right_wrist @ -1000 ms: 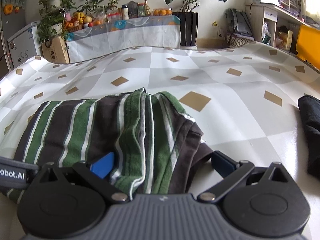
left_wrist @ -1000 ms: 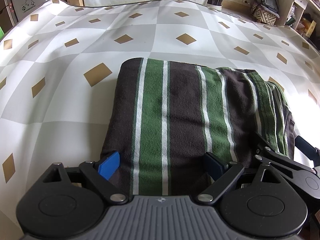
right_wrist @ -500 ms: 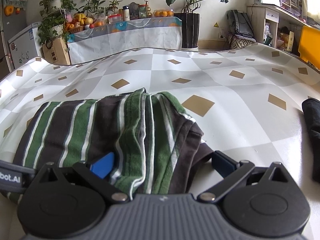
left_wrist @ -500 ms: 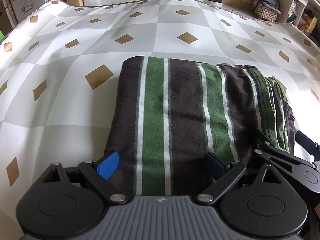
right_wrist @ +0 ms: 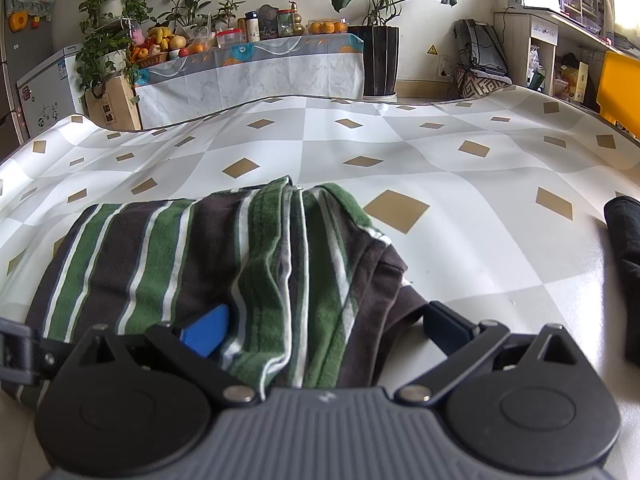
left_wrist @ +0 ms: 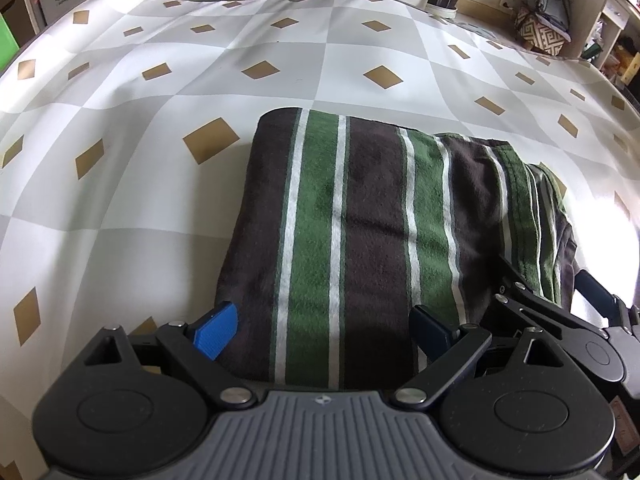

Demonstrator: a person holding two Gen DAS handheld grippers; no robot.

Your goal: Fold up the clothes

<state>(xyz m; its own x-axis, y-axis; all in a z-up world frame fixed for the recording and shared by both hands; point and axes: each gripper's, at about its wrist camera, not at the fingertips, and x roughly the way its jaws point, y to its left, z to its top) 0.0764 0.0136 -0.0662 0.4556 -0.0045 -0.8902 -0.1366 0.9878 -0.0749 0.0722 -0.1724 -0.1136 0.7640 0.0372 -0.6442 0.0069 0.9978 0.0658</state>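
Shirt [left_wrist: 360, 220] btwn both wide-open claws [left_wrist: 324, 330]

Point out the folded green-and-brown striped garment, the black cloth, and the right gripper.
Folded green-and-brown striped garment [left_wrist: 360, 216], left wrist view, top face.
Black cloth [right_wrist: 626, 240], right wrist view, visible end.
Right gripper [right_wrist: 324, 330], right wrist view, midway between fingertips.

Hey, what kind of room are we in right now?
Probably a lived-in home living or dining room: a cloth-draped counter with a fruit basket and jars, leafy potted houseplants, and a white chest freezer behind the checked tablecloth.
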